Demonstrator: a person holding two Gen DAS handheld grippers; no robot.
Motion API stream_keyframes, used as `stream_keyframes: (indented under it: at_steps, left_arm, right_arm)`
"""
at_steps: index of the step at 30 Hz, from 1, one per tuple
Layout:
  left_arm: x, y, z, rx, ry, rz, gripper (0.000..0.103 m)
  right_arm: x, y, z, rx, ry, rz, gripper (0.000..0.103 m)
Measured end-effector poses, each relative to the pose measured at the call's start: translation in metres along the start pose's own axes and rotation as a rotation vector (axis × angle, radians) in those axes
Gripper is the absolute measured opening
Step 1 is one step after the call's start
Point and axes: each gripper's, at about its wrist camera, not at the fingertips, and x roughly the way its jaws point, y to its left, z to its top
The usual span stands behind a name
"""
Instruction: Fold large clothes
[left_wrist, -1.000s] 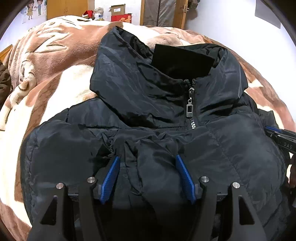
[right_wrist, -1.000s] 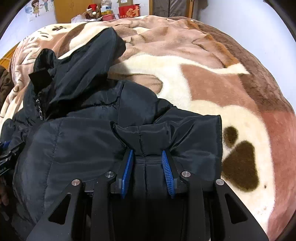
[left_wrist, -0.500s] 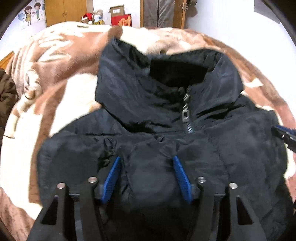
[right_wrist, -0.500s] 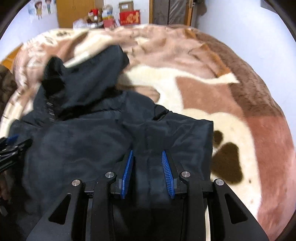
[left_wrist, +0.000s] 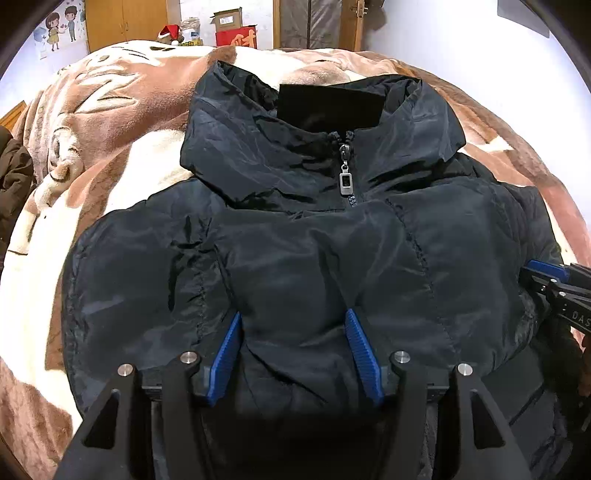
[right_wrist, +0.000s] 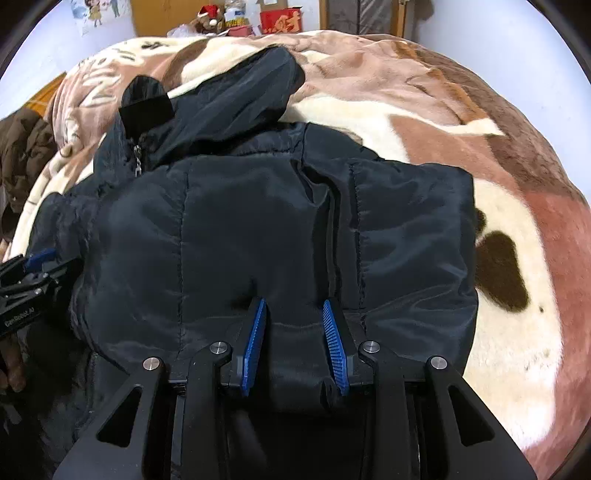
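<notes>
— Where's the jacket sitting against the claws?

— Right in them. Nearest us, the left gripper (left_wrist: 293, 349) has a thick bunch of the black shiny padded jacket (left_wrist: 332, 240) wedged between its blue ribbed pads (left_wrist: 360, 350), jaws roughly half apart; they have just been closing and then easing open a little, fabric between them all the while, and the cloth fills the gap and creases at both pads. The right gripper (right_wrist: 295, 339) is pinched narrower on a fold of the same jacket, pads pressing both sides of it.

— And beyond the fingers?

— The body of the jacket spreads away from both claws across the brown and cream plush blanket (left_wrist: 110, 122) on the bed. From the left claw's side you see the silver zip pull (left_wrist: 345, 181) hanging at the neck, zip done up, and past that the hood lying open. From the right claw's side a folded panel lies over the chest, its edge near the dark paw-print patch (right_wrist: 498, 269) on the blanket.

— Farther back?

— A red box (left_wrist: 236, 37) and a wooden wardrobe (left_wrist: 125, 18) by the far wall.
</notes>
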Motion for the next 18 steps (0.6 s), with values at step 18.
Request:
stream_keyframes:
  at_steps: [18]
  left_arm:
    - [-0.0032,0.0066,0.0011,-0.016,0.019,-0.020,0.063]
  right_arm:
    - [0.0008,0.0026,0.0051,0.019,0.025,-0.014,0.033]
